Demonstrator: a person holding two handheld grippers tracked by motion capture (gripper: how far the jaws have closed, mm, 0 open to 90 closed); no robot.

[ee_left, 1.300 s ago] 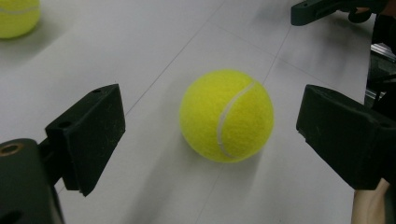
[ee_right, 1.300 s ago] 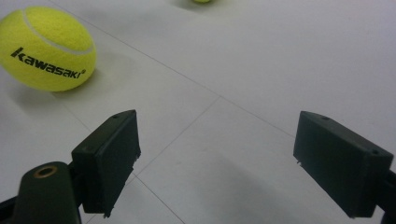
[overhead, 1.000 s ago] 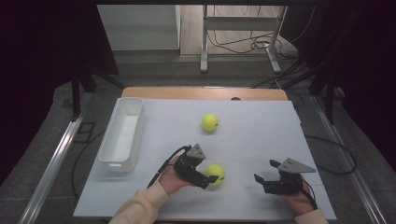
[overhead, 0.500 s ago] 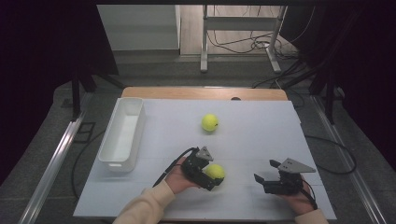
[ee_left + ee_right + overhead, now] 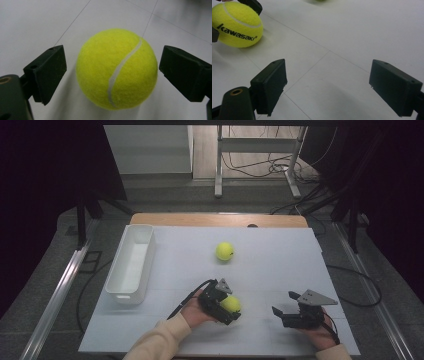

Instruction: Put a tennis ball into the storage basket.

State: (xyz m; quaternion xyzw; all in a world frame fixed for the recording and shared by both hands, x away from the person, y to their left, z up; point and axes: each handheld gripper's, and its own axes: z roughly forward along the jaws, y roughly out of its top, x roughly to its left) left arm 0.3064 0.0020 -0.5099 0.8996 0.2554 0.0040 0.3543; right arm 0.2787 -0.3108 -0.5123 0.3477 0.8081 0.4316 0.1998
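A yellow tennis ball (image 5: 231, 304) (image 5: 117, 68) lies on the white table near the front, between the jaws of my left gripper (image 5: 228, 307) (image 5: 112, 72). Those jaws stand open on either side of the ball with small gaps, not pressing it. The same ball (image 5: 237, 24), printed "kawasaki", appears at the upper left of the right gripper view. My right gripper (image 5: 286, 309) (image 5: 328, 85) rests open at the front right with only bare table between its jaws. A second tennis ball (image 5: 225, 251) lies farther back near the table's middle.
A white rectangular bin (image 5: 131, 265) stands along the table's left side. The table's wooden far edge (image 5: 220, 219) borders a floor with cables and a metal stand (image 5: 257, 155). A rail (image 5: 57, 290) runs along the left.
My left gripper has slid right and forward so its open jaws now flank the near ball. The right gripper has stayed put.
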